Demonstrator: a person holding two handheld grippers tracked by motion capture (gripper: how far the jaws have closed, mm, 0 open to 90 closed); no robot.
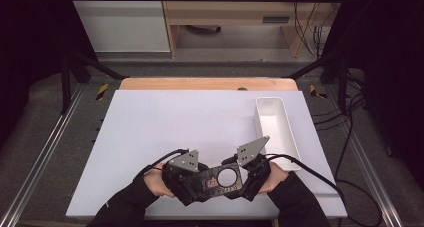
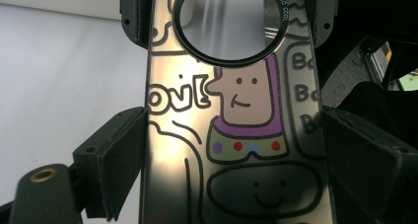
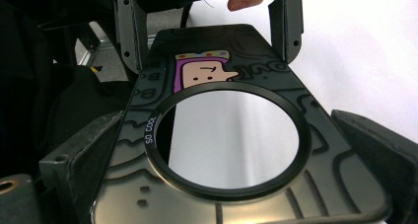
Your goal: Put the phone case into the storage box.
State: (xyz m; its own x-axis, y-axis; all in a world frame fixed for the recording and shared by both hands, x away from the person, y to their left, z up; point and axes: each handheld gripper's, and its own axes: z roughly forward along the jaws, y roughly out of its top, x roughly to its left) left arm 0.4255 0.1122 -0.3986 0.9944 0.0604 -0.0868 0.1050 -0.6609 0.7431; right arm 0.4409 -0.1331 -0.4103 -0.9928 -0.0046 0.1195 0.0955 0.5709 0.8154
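Left gripper (image 1: 197,179) clamping one end of a flat glossy card (image 1: 220,179), jaws pressing against both long edges in the left gripper view. Right gripper (image 1: 247,179) clamping the opposite end of the same card, jaws standing at either edge beside the round window (image 3: 227,137).

Card (image 2: 231,135) being held between the two grippers, just above the near edge of the white table top (image 1: 165,127), roughly level and running left to right in the high view. Printed with black-outlined cartoon doodles: a pale face in a purple hood (image 2: 244,98), a collar with coloured dots, a dark smiling blob below it, bold lettering along the sides. Round window ringed in black, carrying small white letters reading "SO COOL" (image 3: 149,129) on the ring, white table showing through it.

Hands (image 1: 157,184) gripping the tools from the bottom of the high view, dark sleeves (image 1: 122,207) reaching in, black cables (image 1: 300,167) trailing off each gripper. A grey three-cornered plate (image 1: 186,159) sitting atop each gripper.

Long white rectangular bin (image 1: 276,129) lying on the right part of the table, just beyond the right gripper, nothing seen inside. Wooden table edge (image 1: 207,83) lying past the far side of the white top.
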